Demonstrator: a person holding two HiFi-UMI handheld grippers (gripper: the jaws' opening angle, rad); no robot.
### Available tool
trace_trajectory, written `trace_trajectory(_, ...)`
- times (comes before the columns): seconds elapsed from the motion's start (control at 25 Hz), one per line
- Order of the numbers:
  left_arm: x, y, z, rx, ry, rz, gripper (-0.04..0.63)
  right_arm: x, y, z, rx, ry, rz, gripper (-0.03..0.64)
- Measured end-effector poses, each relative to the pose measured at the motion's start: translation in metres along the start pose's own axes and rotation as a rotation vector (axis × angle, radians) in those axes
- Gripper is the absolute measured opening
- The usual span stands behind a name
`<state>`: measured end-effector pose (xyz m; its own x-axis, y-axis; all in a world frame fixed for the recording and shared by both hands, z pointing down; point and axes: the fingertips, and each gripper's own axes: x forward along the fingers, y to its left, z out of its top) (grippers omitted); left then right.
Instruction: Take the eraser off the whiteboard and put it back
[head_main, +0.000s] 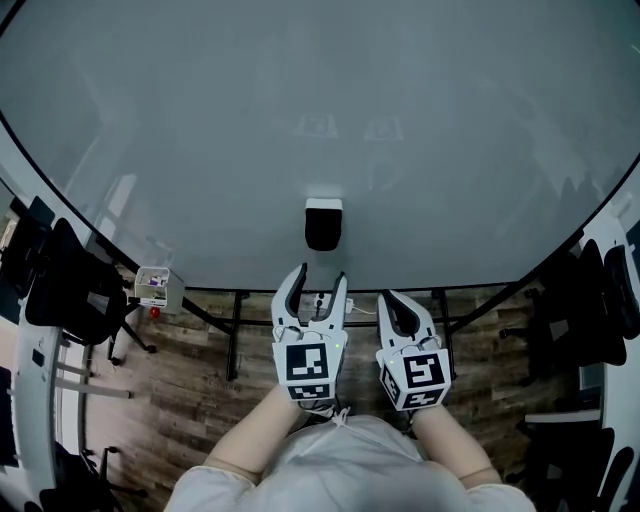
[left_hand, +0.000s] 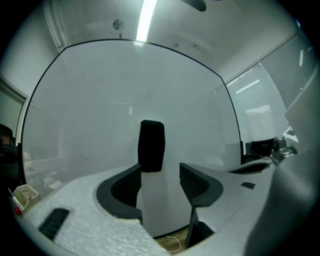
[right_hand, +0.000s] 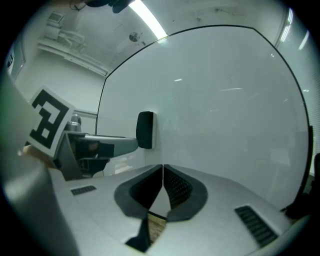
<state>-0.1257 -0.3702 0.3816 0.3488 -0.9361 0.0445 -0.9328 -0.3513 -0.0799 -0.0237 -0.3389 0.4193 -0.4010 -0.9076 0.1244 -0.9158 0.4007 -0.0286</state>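
Observation:
A black eraser (head_main: 323, 224) with a white back sticks upright on the whiteboard (head_main: 320, 120), low and near the middle. My left gripper (head_main: 317, 279) is open just below it, jaws spread wide and pointing at it. In the left gripper view the eraser (left_hand: 151, 145) stands straight ahead, beyond the gap between the jaws and untouched. To the right, my right gripper (head_main: 384, 299) is shut with nothing held, short of the board. The right gripper view has the eraser (right_hand: 145, 130) on the board (right_hand: 215, 100) to the left, with the left gripper's jaw (right_hand: 115, 145) reaching toward it.
The whiteboard fills most of the view; its black bottom edge (head_main: 400, 288) runs just ahead of the grippers. A small white box (head_main: 158, 288) hangs at the board's lower left. Black office chairs (head_main: 60, 280) stand at both sides on the wooden floor (head_main: 190, 390).

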Motion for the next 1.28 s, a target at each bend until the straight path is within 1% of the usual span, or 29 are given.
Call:
trace_trajectory(0.12, -0.010, -0.013, -0.018, -0.005, 0.051, -0.043, 0.247, -0.003, 0.005, -0.002, 0.002, 0.003, 0.011, 0.028)
trace_trajectory(0.16, -0.013, -0.015, -0.022, -0.004, 0.060, -0.043, 0.226, -0.004, 0.007, -0.003, 0.003, 0.003, 0.014, 0.028)
trace_trajectory(0.24, -0.020, -0.015, -0.028, -0.002, 0.067, -0.022, 0.147, -0.005, 0.010, -0.005, 0.005, 0.006, 0.021, 0.028)
trace_trajectory(0.28, -0.023, -0.015, -0.031, -0.003, 0.068, -0.010, 0.097, -0.006, 0.011, -0.006, 0.007, 0.009, 0.024, 0.028)
trace_trajectory(0.32, -0.026, -0.015, -0.034, -0.007, 0.072, -0.003, 0.069, -0.007, 0.012, -0.007, 0.008, 0.011, 0.027, 0.028)
trace_trajectory(0.4, -0.031, -0.018, -0.040, -0.018, 0.083, -0.003, 0.048, -0.008, 0.014, -0.009, 0.008, 0.014, 0.029, 0.028)
trace_trajectory(0.56, -0.039, -0.023, -0.049, -0.035, 0.103, -0.007, 0.020, -0.013, 0.016, -0.013, 0.008, 0.017, 0.031, 0.028)
trace_trajectory(0.8, -0.045, -0.025, -0.052, -0.064, 0.107, -0.004, 0.017, -0.017, 0.017, -0.018, 0.001, 0.019, 0.037, 0.028)
trace_trajectory(1.0, -0.047, -0.019, -0.046, -0.054, 0.085, 0.035, 0.017, -0.018, 0.020, -0.014, -0.024, 0.018, 0.051, 0.026)
trace_trajectory(1.28, -0.043, -0.020, -0.043, -0.059, 0.084, 0.033, 0.017, -0.017, 0.020, -0.011, -0.056, 0.008, 0.059, 0.026)
